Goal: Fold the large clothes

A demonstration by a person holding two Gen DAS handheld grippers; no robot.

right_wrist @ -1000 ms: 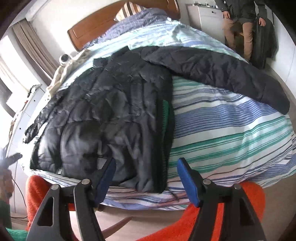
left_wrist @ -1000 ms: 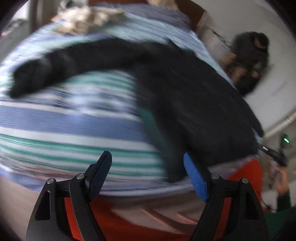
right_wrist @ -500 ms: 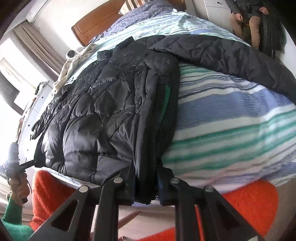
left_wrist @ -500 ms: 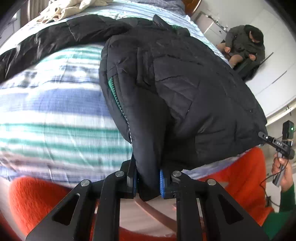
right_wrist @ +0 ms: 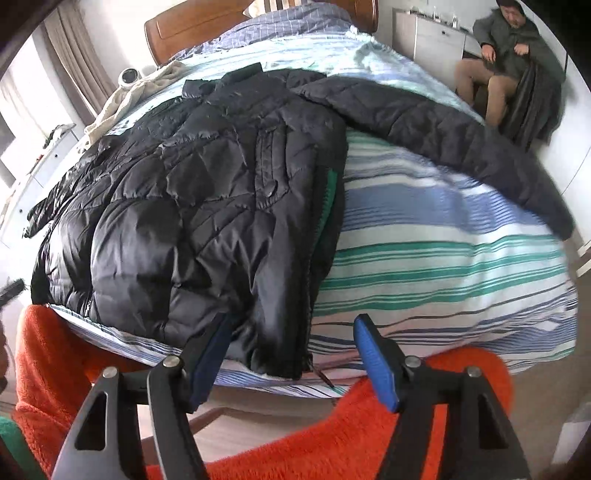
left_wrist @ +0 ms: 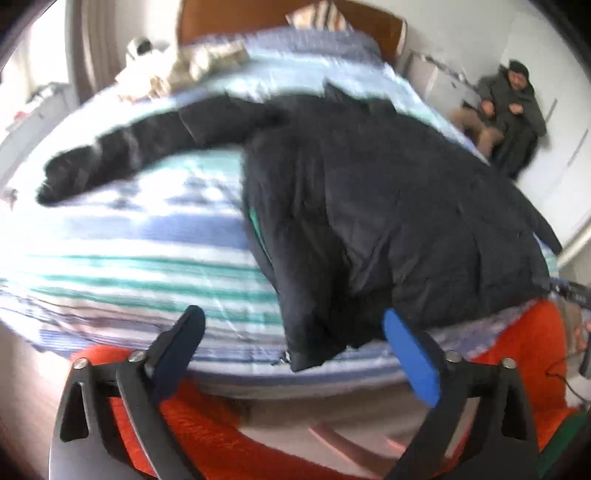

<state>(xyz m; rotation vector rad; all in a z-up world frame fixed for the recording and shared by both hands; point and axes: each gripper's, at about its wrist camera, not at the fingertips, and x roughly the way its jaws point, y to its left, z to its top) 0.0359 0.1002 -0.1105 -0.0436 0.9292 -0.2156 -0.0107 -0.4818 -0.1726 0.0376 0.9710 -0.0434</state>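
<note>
A black quilted puffer jacket [left_wrist: 376, 221] with green lining lies on the striped bed [left_wrist: 129, 258], its body folded along the front and one sleeve [left_wrist: 140, 147] stretched out to the left. My left gripper [left_wrist: 295, 343] is open just in front of the jacket's bottom hem corner, touching nothing. In the right wrist view the same jacket [right_wrist: 192, 206] lies with its sleeve [right_wrist: 443, 136] spread to the right. My right gripper [right_wrist: 291, 354] is open with the hem corner between its fingers, apart from both pads.
An orange fleece blanket [right_wrist: 332, 435] lies below the bed's near edge. A beige cloth [right_wrist: 122, 99] and a small camera [right_wrist: 129, 75] sit near the wooden headboard [right_wrist: 192, 26]. A person [right_wrist: 513, 55] sits by the white wall at the right.
Both grippers were shut on the jacket's hem half a second ago; both have opened and let go. The hem now rests on the bed edge and both grippers have pulled back slightly.
</note>
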